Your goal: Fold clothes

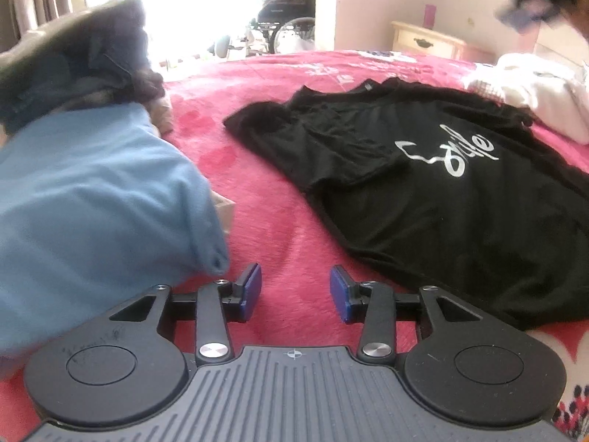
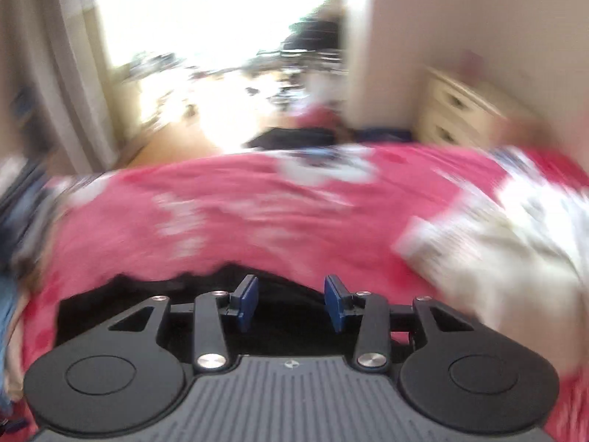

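Both tools are seen released, nothing gripped: left gripper over bare pink bedspread, right gripper above the black cloth's edge; that view is blurred. One black T-shirt is laid flat to the right, judged unfolded, folding not begun. One blue garment is bunched at left. Further off: one dark pile and one white heap, counts within not resolvable.
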`<state>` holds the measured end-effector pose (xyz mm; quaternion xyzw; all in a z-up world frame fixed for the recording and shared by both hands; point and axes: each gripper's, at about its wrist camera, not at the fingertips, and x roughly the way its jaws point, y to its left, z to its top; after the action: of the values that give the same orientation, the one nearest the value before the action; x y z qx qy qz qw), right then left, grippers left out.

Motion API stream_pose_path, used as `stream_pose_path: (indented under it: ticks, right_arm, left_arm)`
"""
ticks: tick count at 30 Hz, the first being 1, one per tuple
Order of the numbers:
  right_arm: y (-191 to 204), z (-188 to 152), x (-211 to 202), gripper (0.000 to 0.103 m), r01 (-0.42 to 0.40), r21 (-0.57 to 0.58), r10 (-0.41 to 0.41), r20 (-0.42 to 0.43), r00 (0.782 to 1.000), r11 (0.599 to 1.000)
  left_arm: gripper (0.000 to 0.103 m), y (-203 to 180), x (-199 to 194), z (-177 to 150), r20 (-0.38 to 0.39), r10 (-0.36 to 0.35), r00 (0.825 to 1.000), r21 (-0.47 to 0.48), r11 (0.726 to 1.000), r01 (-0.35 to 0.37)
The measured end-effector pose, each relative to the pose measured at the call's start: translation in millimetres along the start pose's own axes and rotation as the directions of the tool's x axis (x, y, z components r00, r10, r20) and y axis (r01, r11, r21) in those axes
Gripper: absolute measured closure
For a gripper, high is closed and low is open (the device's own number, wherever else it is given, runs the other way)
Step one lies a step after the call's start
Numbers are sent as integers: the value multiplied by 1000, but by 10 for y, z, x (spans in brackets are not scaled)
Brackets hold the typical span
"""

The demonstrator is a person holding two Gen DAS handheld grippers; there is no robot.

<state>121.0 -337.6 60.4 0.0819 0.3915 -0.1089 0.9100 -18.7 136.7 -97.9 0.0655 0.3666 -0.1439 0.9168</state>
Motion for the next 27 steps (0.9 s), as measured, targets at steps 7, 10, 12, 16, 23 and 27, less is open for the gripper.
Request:
stream_pose_path:
  ticks: [7, 10, 12, 16, 23, 27]
  right_arm:
    - [-1166, -598, 520, 61, -45, 299, 67, -66, 996, 953]
    - [-1404, -711, 762, 61, -89, 338, 117, -63, 991, 937]
    - [-1490, -700, 899, 61, -129, 346, 156, -52, 986, 929]
    - [-1426, -470, 1283, 61, -231, 319, 256, -36, 966, 919]
    - [-946, -64, 2059, 61, -308, 156, 333, -165, 928, 938]
    - [-843, -32, 2243, 61, -361, 125, 379, -197, 904, 924]
  left_arm:
    - [58, -107, -82, 567, -66, 41, 997, 120, 992, -33]
    - [54, -290, -14, 1010, -95, 32, 995, 224, 975, -10]
    - [52, -457, 93, 1303, -123, 15, 992, 276, 961, 20]
    - [52, -961, 395, 1618, -158, -7, 987, 372, 926, 66]
    - [51, -1906, 973, 1555, -121, -131, 984, 431, 886, 171]
    - [51, -2237, 1185, 1406, -94, -168, 981, 412, 890, 192]
